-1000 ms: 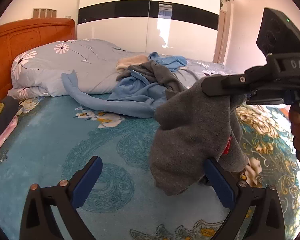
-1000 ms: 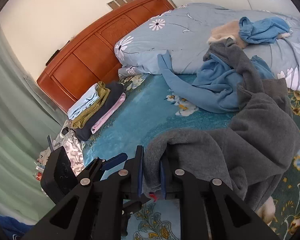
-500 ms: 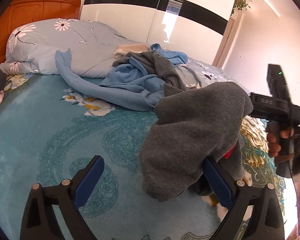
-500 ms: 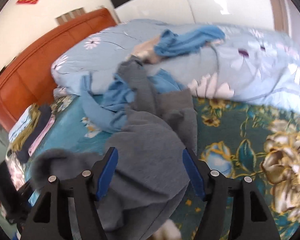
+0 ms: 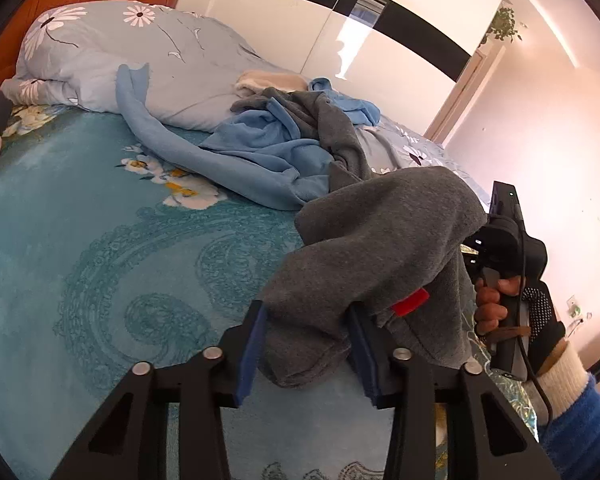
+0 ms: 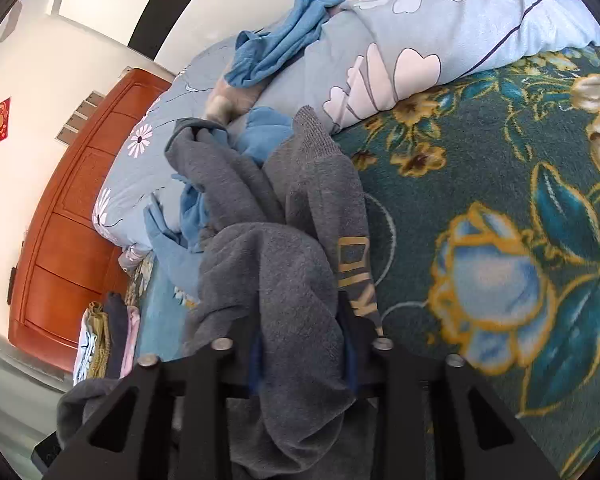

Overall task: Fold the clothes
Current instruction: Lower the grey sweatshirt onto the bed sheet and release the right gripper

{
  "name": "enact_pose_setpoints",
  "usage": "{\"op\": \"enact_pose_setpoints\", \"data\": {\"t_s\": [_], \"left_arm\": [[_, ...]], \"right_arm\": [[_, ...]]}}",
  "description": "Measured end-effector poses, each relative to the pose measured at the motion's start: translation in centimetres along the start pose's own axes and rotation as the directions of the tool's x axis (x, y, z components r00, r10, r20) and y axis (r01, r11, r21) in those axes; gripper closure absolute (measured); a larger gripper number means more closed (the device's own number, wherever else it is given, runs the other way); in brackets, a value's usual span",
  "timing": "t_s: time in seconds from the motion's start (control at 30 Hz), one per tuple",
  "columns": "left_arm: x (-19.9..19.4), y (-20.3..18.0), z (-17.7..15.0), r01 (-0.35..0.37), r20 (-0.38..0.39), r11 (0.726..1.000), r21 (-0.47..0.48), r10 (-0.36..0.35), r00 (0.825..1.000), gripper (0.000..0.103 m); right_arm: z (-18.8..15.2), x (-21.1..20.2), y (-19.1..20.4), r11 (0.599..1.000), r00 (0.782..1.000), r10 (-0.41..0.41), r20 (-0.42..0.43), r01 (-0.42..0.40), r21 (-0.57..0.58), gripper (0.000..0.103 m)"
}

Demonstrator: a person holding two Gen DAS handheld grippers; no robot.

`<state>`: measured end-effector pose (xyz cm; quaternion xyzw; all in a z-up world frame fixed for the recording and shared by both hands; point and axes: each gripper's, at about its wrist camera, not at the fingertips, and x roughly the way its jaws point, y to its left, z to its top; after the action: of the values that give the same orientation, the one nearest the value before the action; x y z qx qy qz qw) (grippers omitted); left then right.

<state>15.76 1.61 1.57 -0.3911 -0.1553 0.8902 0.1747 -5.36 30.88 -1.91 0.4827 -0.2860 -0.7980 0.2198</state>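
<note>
A grey fleece garment with a red tag hangs bunched just above the teal bedspread. My left gripper has its jaws closing, and both blue pads touch the garment's lower fold. In the right wrist view the same grey garment, with a yellow-lettered patch, fills my right gripper. Those jaws are closing too, and cloth covers most of the pads. A hand holds the right gripper at the garment's far right side.
A heap of blue and grey clothes lies against the floral quilt at the head of the bed. Folded clothes are stacked near the wooden headboard. A white wardrobe stands behind the bed.
My left jaws went from wide open to narrow around the grey garment's fold. My right gripper let go, dropped lower with a roll, and closed on another part of the garment.
</note>
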Motion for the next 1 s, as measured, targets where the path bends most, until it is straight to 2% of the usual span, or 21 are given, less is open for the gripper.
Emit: {"op": "enact_pose_setpoints", "data": {"t_s": [0.07, 0.13, 0.27, 0.33, 0.43, 0.53, 0.7, 0.8, 0.9, 1.0], "left_arm": [[-0.2, 0.2, 0.0, -0.001, 0.004, 1.000, -0.017, 0.001, 1.000, 0.091], [-0.7, 0.5, 0.1, -0.009, 0.019, 1.000, -0.027, 0.009, 1.000, 0.100], [-2.6, 1.4, 0.5, -0.012, 0.064, 0.999, -0.050, 0.015, 0.998, 0.101], [-3.5, 1.8, 0.7, -0.003, 0.077, 0.998, -0.062, 0.008, 0.997, 0.101], [-4.4, 2.1, 0.7, 0.013, 0.088, 0.997, -0.071, -0.007, 0.996, 0.102], [-5.0, 1.7, 0.3, 0.035, 0.093, 0.997, -0.065, -0.029, 0.995, 0.102], [-5.3, 0.7, -0.6, 0.074, 0.085, 0.996, -0.056, -0.069, 0.994, 0.102], [-5.4, 0.3, -1.1, 0.085, 0.073, 0.995, -0.051, -0.081, 0.994, 0.103], [-5.4, 0.3, -1.6, 0.081, 0.058, 0.996, -0.049, -0.078, 0.995, 0.103], [-5.3, 0.8, -1.9, 0.049, 0.044, 0.998, -0.047, -0.047, 0.998, 0.101]], "right_arm": [[-0.9, -1.3, 1.2, 0.999, 0.999, 0.040, 0.023, -0.040, -0.009, 0.082], [-1.4, -3.5, 1.9, 0.995, 0.993, 0.102, 0.061, -0.102, -0.017, 0.084], [-2.9, -8.8, 3.7, 0.982, 0.972, 0.186, 0.144, -0.178, -0.067, 0.084], [-3.7, -11.9, 4.7, 0.969, 0.949, 0.239, 0.204, -0.221, -0.108, 0.084], [-5.2, -17.1, 6.6, 0.948, 0.902, 0.307, 0.302, -0.264, -0.176, 0.085], [-7.6, -22.4, 8.1, 0.931, 0.855, 0.348, 0.384, -0.267, -0.250, 0.085], [-11.7, -25.2, 8.7, 0.948, 0.883, 0.252, 0.395, -0.142, -0.286, 0.084], [-12.9, -23.4, 6.9, 0.969, 0.927, 0.147, 0.345, -0.066, -0.236, 0.084], [-13.9, -21.1, 5.1, 0.981, 0.962, 0.037, 0.272, 0.017, -0.192, 0.084], [-14.4, -19.9, 4.1, 0.972, 0.973, -0.076, 0.218, 0.121, -0.202, 0.080]]}}
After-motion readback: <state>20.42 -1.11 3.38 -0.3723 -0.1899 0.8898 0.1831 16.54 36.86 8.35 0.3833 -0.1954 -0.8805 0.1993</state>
